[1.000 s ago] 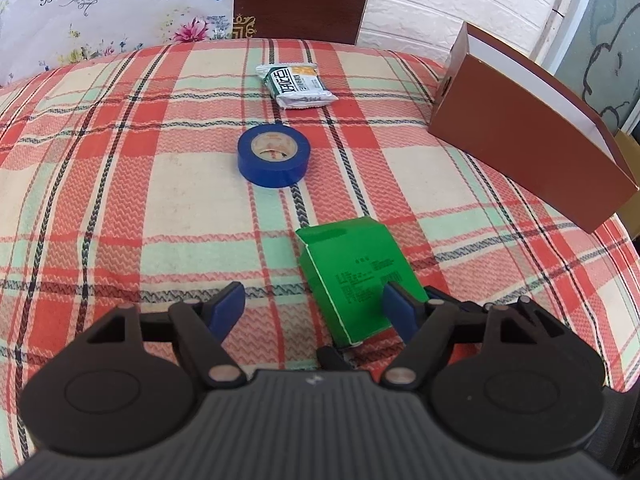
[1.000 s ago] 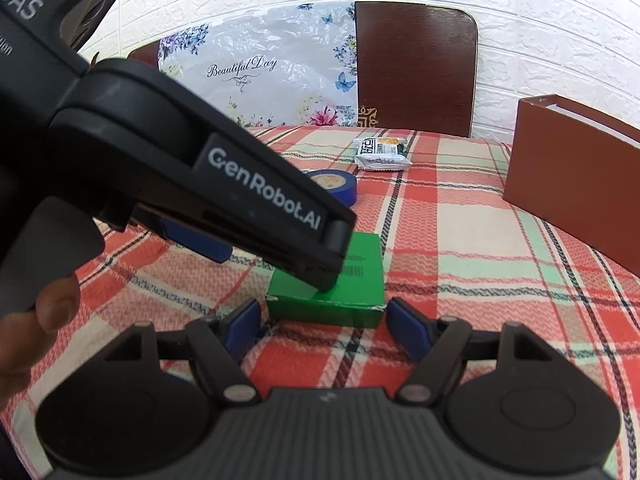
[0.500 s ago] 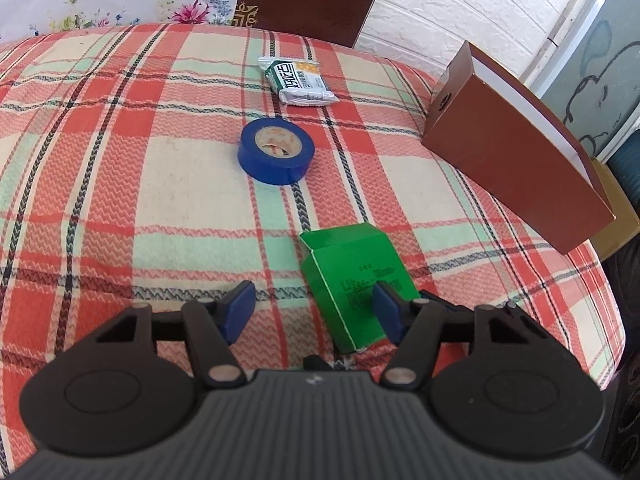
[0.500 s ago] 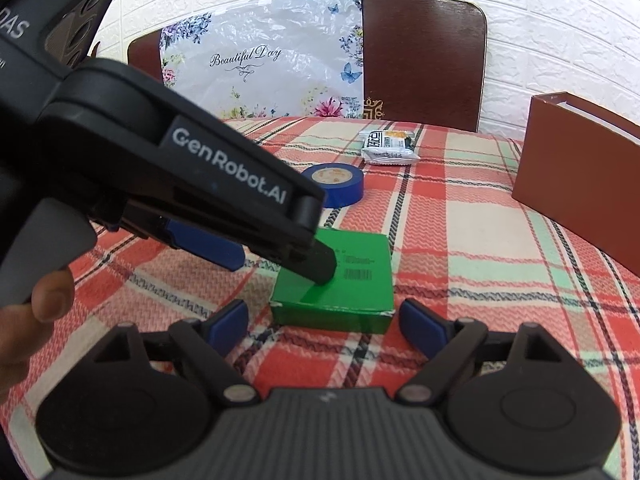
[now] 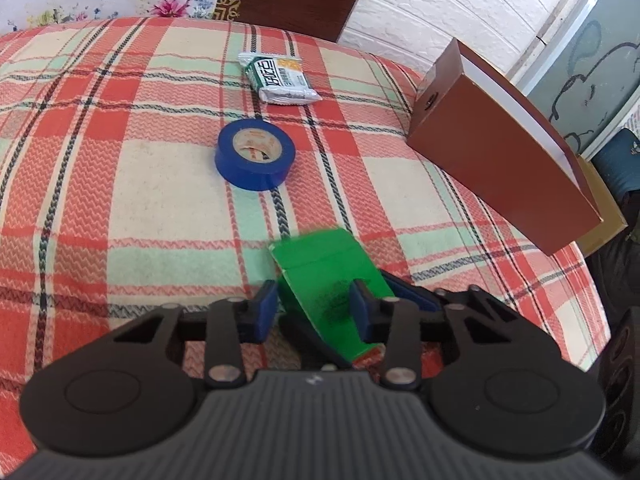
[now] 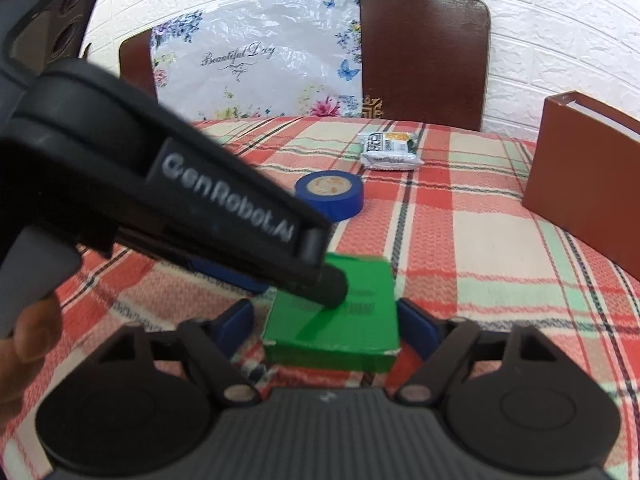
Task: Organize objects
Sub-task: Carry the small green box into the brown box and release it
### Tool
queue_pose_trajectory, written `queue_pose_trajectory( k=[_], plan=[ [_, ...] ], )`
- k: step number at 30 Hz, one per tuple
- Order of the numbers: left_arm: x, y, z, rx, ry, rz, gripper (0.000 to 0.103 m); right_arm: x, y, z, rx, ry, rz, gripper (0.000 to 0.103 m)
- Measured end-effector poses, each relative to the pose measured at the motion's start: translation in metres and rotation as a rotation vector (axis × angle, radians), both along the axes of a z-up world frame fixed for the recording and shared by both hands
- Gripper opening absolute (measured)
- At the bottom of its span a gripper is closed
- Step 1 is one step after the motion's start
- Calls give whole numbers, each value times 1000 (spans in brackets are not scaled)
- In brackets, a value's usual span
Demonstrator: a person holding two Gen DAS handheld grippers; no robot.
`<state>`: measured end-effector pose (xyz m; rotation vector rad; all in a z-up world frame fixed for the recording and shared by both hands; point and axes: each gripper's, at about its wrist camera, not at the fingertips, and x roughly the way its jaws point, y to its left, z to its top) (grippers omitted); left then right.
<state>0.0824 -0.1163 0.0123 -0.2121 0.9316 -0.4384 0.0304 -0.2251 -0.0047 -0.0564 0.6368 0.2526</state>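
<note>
A green box [image 5: 320, 276] lies tilted on the plaid tablecloth [image 5: 120, 168]. My left gripper [image 5: 314, 312] is closing, and both blue pads press on the box. In the right wrist view one left fingertip [image 6: 330, 286] lies on top of the green box [image 6: 360, 320]. My right gripper [image 6: 326, 326] is closing too, with the near end of the box between its pads. Its right pad touches a corner and a thin gap shows at its left pad. A blue tape roll [image 5: 256, 154] and a snack packet [image 5: 280, 78] lie farther back.
A tall brown box [image 5: 500, 152] stands at the table's right edge, also the brown box [image 6: 580, 184] in the right wrist view. A dark chair [image 6: 424, 48] and a floral plastic bag [image 6: 256, 60] are behind the table. A hand [image 6: 32, 328] holds the left gripper.
The left jaws have narrowed from wide apart onto the green box, which now sits tilted. The right jaws widened, then drew in around the box's near end as that gripper moved closer.
</note>
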Motion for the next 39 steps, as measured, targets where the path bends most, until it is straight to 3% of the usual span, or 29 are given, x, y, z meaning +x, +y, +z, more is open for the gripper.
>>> queue_pose_trajectory(
  k=[8,21,30,39],
  plan=[
    [-14,0,3,-60,67,-44,34,-26,-12,5,32,-5,-11,62],
    [-34,-92,10,-36,41,-270,34,-77,-82,11,3,-49,-202,62],
    [-15,-158,65,-39,-154,-343,34,-65,-131,51,-21,-254,-335,62],
    [22,-229,109,-57,-428,-351,36,-3,-184,90,-92,-477,-485,62]
  ],
)
